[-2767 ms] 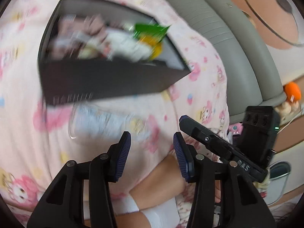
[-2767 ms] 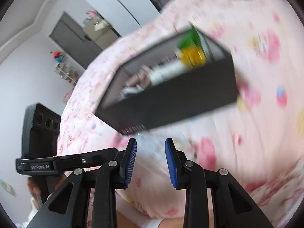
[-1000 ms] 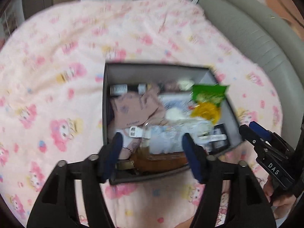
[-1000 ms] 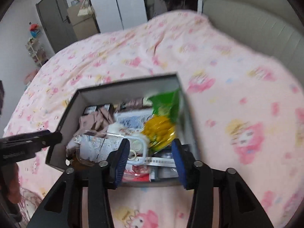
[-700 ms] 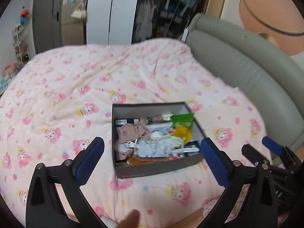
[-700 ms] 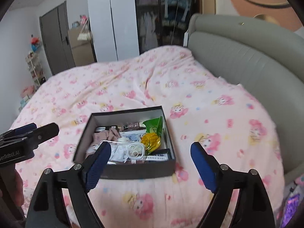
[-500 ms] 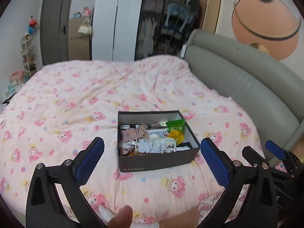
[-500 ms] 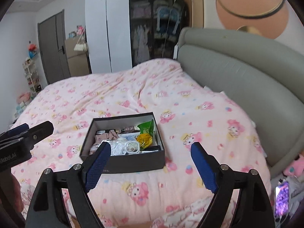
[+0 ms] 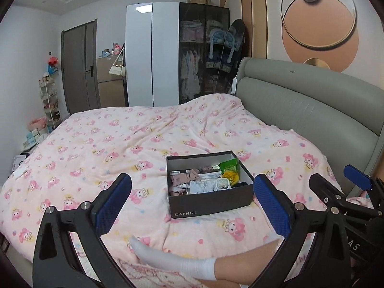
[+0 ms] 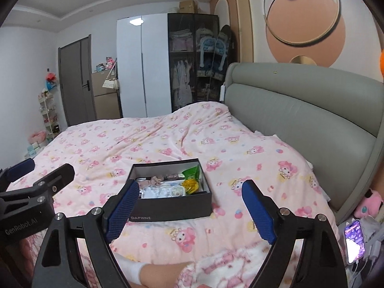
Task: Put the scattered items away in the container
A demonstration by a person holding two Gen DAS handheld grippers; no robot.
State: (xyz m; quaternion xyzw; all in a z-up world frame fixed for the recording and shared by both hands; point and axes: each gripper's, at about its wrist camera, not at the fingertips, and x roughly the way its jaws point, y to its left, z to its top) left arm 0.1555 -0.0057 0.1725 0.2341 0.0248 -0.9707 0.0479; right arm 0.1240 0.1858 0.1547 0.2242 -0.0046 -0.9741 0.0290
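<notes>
A black shoebox (image 9: 211, 202) (image 10: 172, 210) marked DAPHNE sits on the pink patterned bedspread (image 9: 108, 148) (image 10: 148, 139), filled with small items: a green packet (image 9: 229, 165) (image 10: 192, 173), a yellow ball of something (image 9: 231, 176), a clear phone case (image 9: 222, 184) and pink cloth (image 9: 180, 180). My left gripper (image 9: 192, 200) hangs well back from the box, jaws wide apart and empty. My right gripper (image 10: 190, 206) is likewise open and empty, some way short of the box. Each gripper shows at the edge of the other's view.
A grey padded headboard (image 9: 300, 110) (image 10: 300, 110) bounds the bed on the right. A person's leg in a white sock (image 9: 172, 262) (image 10: 130, 270) lies across the near bedspread. A lit phone (image 10: 354, 243) rests right of the bed. Wardrobes (image 9: 165, 52) and a door (image 9: 79, 67) stand behind.
Both grippers have pulled back and up from directly over the box, so the whole bed and room come into view. Both sets of jaws spread wider. The box stays put.
</notes>
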